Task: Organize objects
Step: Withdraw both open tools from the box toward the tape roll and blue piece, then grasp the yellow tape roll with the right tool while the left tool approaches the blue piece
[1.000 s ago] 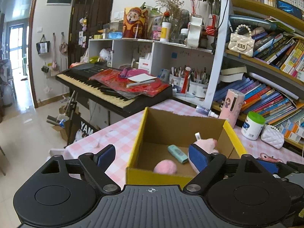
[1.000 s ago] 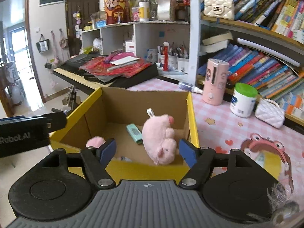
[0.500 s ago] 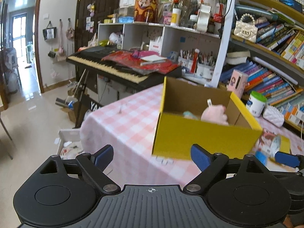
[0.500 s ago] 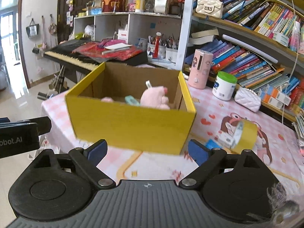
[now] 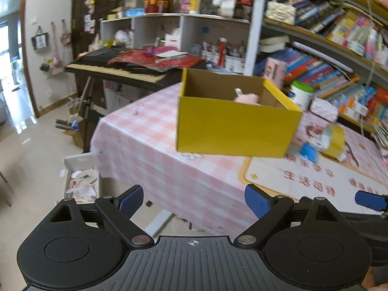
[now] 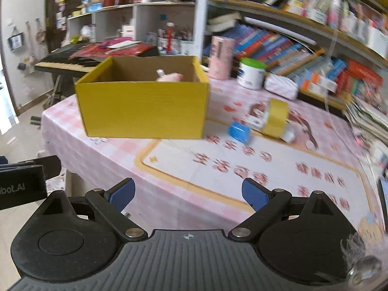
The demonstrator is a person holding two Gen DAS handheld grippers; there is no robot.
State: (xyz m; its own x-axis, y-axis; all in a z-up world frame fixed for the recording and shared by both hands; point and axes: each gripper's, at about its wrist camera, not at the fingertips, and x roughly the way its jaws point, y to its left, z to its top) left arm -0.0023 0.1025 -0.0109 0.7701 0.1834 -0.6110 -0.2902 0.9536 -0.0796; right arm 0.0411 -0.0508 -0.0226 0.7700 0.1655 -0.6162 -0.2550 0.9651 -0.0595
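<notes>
A yellow cardboard box [image 5: 232, 126] [image 6: 143, 111] stands on the pink checked table [image 5: 155, 145] near its left corner. A pink plush toy [image 5: 247, 98] [image 6: 169, 77] shows over the box rim. A yellow tape roll [image 5: 335, 139] [image 6: 276, 116] and a small blue object [image 5: 308, 151] [image 6: 238, 131] lie on the table right of the box. My left gripper [image 5: 192, 200] is open and empty, well back from the table edge. My right gripper [image 6: 188, 192] is open and empty, also short of the table.
A white jar with a green lid [image 6: 251, 74], a pink canister [image 6: 220, 57] and a white pouch [image 6: 280, 86] stand behind the box before bookshelves [image 6: 303, 36]. A keyboard piano [image 5: 116, 68] stands at the left. A white bin [image 5: 81, 179] sits on the floor.
Both grippers have pulled back from over the box to beyond the table edge. The plush stays in the box. Both stayed open.
</notes>
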